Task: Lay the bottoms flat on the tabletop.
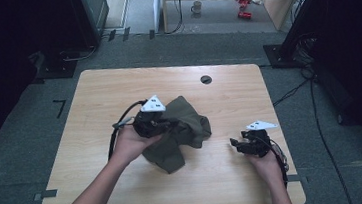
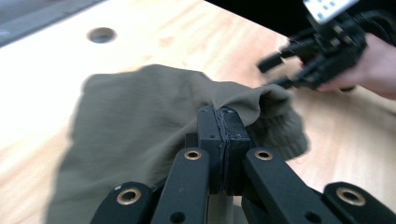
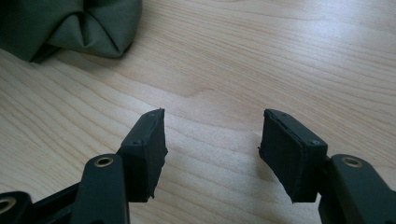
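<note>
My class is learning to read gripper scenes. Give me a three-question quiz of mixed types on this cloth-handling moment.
1. True or false: the left gripper is shut on the olive cloth.
2. Multiple choice: the right gripper is A) shut on the cloth, B) open over bare wood, C) shut on a cable.
3. Short answer: what round feature lies in the wooden table beyond the cloth?

Key
1. True: its pads pinch a fold of the fabric.
2. B: its jaws stand apart, with nothing between them.
3. A dark round hole in the tabletop.
</note>
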